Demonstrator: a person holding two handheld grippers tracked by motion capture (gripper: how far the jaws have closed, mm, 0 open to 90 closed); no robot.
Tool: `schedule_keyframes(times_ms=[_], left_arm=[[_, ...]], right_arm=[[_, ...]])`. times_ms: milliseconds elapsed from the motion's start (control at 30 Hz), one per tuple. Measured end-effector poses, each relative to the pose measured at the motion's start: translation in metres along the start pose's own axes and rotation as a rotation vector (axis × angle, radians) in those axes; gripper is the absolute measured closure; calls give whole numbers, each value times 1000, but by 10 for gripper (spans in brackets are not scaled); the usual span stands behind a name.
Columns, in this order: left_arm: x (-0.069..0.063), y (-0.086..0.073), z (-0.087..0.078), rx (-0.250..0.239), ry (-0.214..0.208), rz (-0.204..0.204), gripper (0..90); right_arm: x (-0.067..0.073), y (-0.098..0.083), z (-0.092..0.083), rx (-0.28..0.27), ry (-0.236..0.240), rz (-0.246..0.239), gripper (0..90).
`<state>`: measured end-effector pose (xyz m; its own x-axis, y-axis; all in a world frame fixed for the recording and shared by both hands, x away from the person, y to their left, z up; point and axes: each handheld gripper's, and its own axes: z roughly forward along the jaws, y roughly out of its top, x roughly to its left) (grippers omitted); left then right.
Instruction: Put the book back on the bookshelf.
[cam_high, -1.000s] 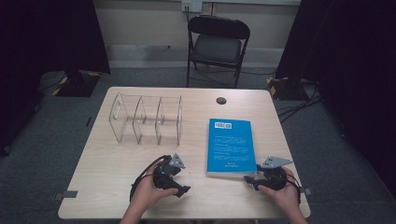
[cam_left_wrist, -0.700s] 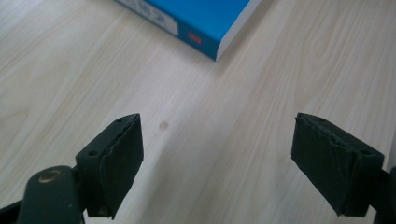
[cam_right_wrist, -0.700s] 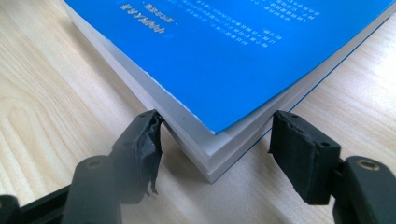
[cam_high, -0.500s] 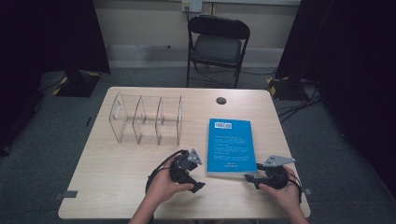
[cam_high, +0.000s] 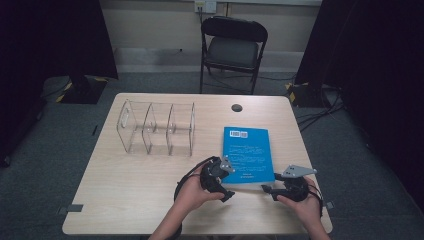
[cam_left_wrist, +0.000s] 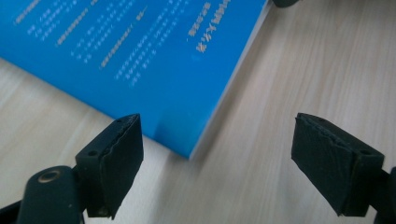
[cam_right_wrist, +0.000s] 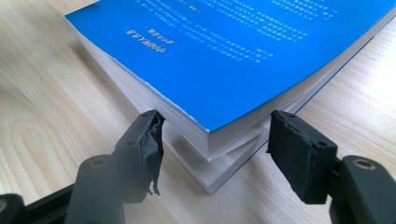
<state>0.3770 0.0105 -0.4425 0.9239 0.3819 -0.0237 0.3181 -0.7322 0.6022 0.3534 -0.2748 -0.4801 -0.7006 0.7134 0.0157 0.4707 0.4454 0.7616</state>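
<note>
High view: blue book (cam_high: 247, 154) flat on table (cam_high: 125, 190), clear divider rack (cam_high: 157, 128) beyond. Left gripper (cam_high: 220, 176) gaping wide just short of near corner. Right gripper (cam_right_wrist: 212, 140) jaws just been closing, straddling lifted corner, pads not pressing. Lift and racking pending

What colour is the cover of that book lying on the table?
Bright blue, with small pale lettering; the paperback book shows it best in the right gripper view.
</note>
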Motion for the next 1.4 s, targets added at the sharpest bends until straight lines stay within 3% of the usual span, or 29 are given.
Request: schedule_keyframes(times_ms=[167, 333, 500, 600, 1233, 1300, 1400], left_arm=[[-1, 17, 12, 9, -26, 23, 167], [0, 28, 21, 20, -19, 46, 172], [0, 36, 28, 16, -23, 30, 169], [-1, 40, 32, 20, -18, 47, 166], [4, 50, 46, 14, -29, 62, 166], [3, 51, 48, 21, -16, 85, 165], [2, 52, 51, 15, -7, 80, 166]], right_arm=[[-1, 1, -1, -5, 0, 11, 377], [-1, 2, -1, -9, 3, 9, 379], [-2, 3, -2, -15, 2, 6, 381], [-2, 4, -2, -18, 5, 5, 383], [-2, 8, -4, -40, 3, 19, 390], [-2, 9, -4, -42, 4, 18, 392], [-2, 9, -4, -42, 5, 20, 393]])
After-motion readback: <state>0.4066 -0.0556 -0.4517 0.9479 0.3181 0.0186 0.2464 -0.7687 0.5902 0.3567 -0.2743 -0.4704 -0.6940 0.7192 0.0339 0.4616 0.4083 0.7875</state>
